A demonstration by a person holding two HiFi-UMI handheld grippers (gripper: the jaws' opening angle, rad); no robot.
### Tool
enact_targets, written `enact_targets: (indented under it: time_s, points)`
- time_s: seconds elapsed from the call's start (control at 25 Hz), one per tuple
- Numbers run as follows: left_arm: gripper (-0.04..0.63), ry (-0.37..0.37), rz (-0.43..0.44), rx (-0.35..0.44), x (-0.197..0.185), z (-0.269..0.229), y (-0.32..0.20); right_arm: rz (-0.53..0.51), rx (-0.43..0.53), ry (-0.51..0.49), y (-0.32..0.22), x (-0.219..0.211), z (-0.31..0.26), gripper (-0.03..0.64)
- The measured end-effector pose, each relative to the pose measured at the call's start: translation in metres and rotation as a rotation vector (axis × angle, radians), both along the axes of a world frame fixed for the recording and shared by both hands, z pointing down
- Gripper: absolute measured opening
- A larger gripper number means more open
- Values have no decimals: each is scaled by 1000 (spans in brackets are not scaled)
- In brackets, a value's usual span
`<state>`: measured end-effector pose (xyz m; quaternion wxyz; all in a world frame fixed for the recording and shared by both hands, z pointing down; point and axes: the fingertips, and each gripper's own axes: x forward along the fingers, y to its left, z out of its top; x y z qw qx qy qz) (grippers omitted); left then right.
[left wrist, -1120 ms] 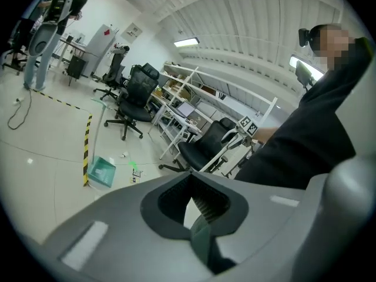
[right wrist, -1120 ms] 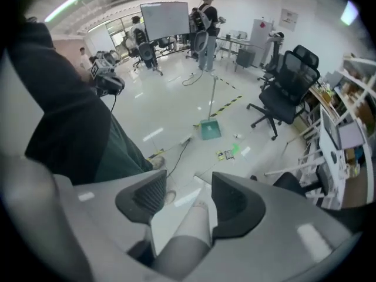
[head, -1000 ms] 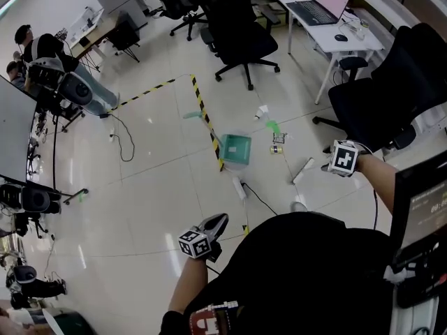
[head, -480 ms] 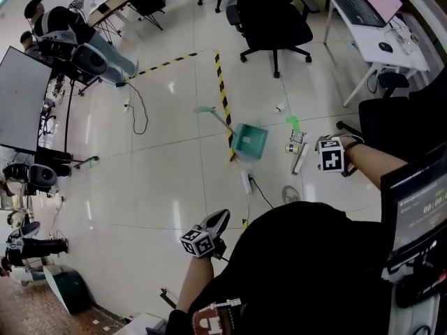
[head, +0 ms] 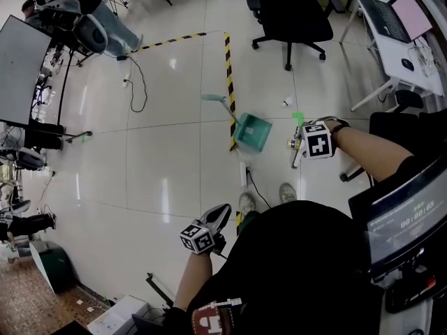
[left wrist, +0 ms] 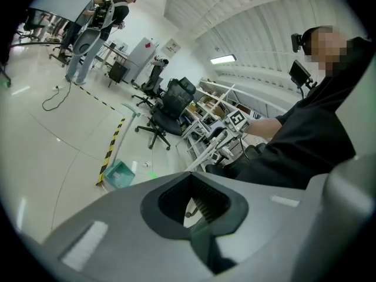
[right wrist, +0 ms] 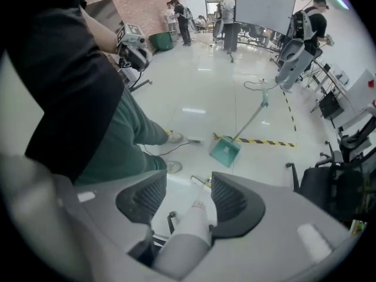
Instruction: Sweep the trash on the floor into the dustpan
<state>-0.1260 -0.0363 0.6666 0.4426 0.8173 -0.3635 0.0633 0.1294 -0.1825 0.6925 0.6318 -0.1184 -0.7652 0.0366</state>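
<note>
Near the green dustpan (head: pixel 253 132), right gripper (right wrist: pixel 189 184) agape around a white handle (right wrist: pixel 191 228); left gripper (left wrist: pixel 191 178) closed, empty.

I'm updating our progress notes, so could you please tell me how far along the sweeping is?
Done: nothing; the white scrap and can lie on the floor outside the dustpan. In hand: the open right claw straddles a white handle, likely the broom's, not gripped. Remaining: grip it, then sweep the trash in.
</note>
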Motion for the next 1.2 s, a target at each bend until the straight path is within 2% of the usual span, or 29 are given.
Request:
enact_targets:
  time_s: [0.28,0.44,0.6,0.72,0.76,0.88,0.92,1.2]
  points:
    - [-6,17,-57,4,-58,-1,-7,-31,35,-43,-35,-87,1,236]
    - [-6,14,-101,-14,-89,4,4,-13,101,-101,-61,-137,-6,236]
    - [-6,19,-124,-21,-104,6,9,30,179,-175,-87,-170,-20,236]
    - [-6,27,-123,-21,-108,6,6,16,190,-168,-89,-174,-27,233]
    - [-6,30,-120,-19,-109,5,4,7,191,-156,-88,-171,-28,202]
    - [-6,43,-107,-4,-109,3,-4,-28,225,-109,-84,-152,-30,195]
    - [-6,46,-102,2,-109,2,-7,-30,242,-102,-84,-146,-32,164]
    - [-6,65,-63,29,-111,-8,-24,76,260,-77,-73,-119,-44,129]
